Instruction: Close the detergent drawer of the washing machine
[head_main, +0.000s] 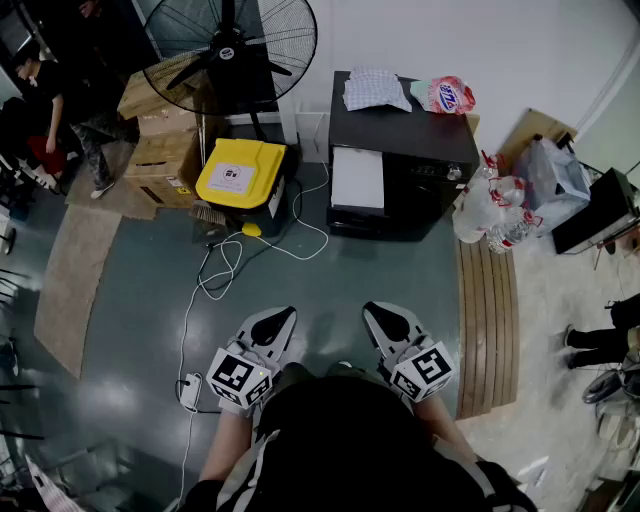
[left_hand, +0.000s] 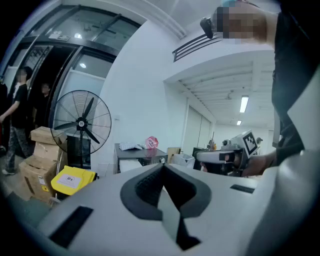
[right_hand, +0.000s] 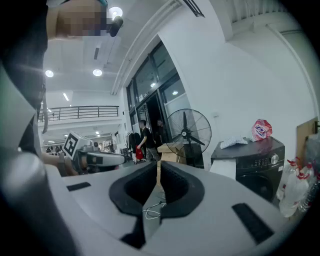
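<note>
Nearest the camera, the person's dark-clothed torso fills the bottom of the head view; both grippers are held level just ahead of it, side by side and apart from each other, over bare grey floor. The left gripper has its jaws pressed together, tips meeting, with nothing between them; the right gripper has its jaws all but together, only a thin slit left between the pads, and nothing sits in that slit. Neither touches anything.

On the floor to the left of the left gripper lies a white power strip; its white cable loops away across the floor towards the yellow bin. To the right runs a slatted wooden board.

Further on, well apart from both grippers, stands the black washing machine against the white wall; its white detergent drawer sticks out from the front at the machine's left side, pulled open. A folded checked cloth and a pink-and-white bag lie on top of the machine; clear bags of bottles lean just beside its right side.

Left of the machine are the yellow bin, stacked cardboard boxes and a large standing fan; farthest left a person is near the doorway.
</note>
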